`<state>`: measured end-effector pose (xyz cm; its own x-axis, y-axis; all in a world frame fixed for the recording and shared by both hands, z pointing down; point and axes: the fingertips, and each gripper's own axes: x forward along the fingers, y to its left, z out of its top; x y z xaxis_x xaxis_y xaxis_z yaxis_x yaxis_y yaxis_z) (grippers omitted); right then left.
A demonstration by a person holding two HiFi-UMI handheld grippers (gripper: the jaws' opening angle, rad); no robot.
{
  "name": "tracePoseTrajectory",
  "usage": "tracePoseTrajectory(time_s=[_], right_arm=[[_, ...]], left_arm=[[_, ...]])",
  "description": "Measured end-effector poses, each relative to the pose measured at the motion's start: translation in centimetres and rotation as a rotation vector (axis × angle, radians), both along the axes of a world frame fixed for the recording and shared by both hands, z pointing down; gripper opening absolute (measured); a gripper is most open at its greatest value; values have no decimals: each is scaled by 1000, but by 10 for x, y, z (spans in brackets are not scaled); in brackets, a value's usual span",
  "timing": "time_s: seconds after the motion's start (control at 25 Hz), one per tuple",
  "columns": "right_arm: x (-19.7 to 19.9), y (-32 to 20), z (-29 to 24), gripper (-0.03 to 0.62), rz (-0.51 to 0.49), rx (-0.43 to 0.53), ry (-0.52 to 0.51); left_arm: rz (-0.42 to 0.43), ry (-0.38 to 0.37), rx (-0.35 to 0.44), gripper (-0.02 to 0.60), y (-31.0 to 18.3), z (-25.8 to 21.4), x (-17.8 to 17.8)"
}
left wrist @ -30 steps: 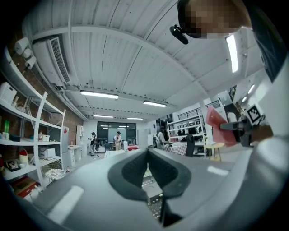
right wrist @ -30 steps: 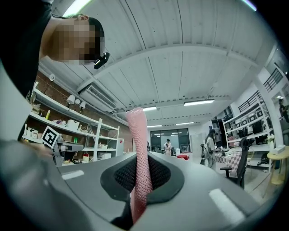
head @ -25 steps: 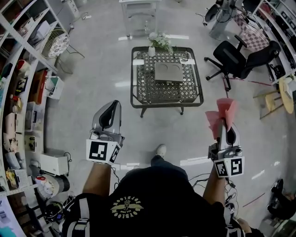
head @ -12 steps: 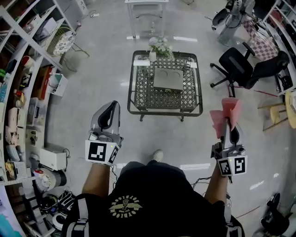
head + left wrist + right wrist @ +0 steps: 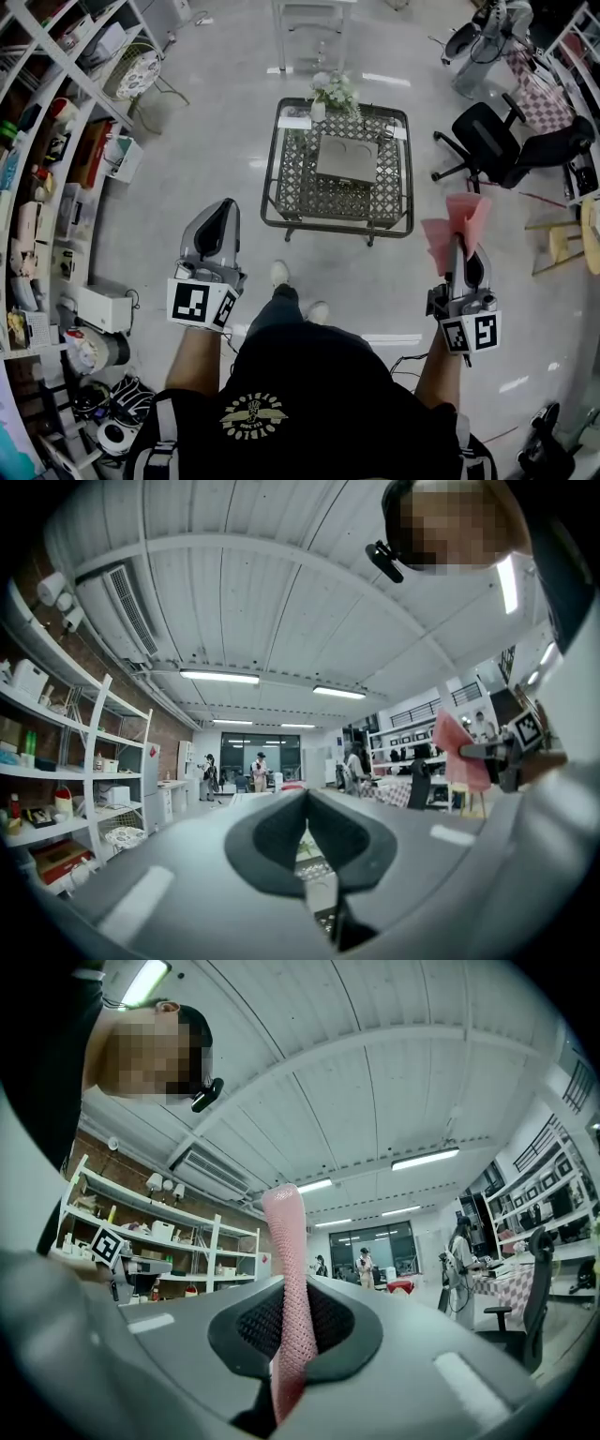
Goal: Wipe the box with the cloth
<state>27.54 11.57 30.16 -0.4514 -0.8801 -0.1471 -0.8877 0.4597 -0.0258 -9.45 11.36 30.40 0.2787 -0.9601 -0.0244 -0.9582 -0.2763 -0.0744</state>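
Note:
A flat grey box lies on a low metal lattice table ahead of me in the head view. My right gripper is shut on a pink cloth, which sticks up between its jaws as a narrow pink strip in the right gripper view. My left gripper is held at waist height, well short of the table, jaws shut with nothing between them; the left gripper view shows its tips pressed together. Both grippers are far from the box.
A vase of flowers stands at the table's far edge. White shelving full of items runs along the left. A black office chair stands at right, a wooden stool beyond it. People stand far off in the gripper views.
I have stepped forward, one foot now out in front. The table has drifted slightly in the head view. Both grippers keep their pose and the cloth stays held.

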Motion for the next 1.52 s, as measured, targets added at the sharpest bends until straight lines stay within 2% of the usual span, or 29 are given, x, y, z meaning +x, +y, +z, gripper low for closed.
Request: tracePoseTrajectory(time_s=[0.24, 0.48, 0.68, 1.16, 1.36, 1.52], right_arm=[[10, -1, 3, 17, 36, -6, -22], [13, -15, 3, 17, 55, -2, -23], [-2, -38, 2, 17, 55, -8, -33], [-32, -101, 12, 17, 63, -41, -54], [-43, -135, 9, 17, 79, -49, -49], [-56, -159, -2, 17, 92, -40, -56]], left_arm=[[21, -14, 26, 0, -10, -6, 4], [29, 29, 28, 0, -29, -11, 2], [28, 11, 2, 0, -52, -6, -11], [110, -50, -4, 0, -122, 3, -20], [129, -29, -52, 0, -160, 8, -29], [156, -11, -22, 0, -190, 0, -38]])
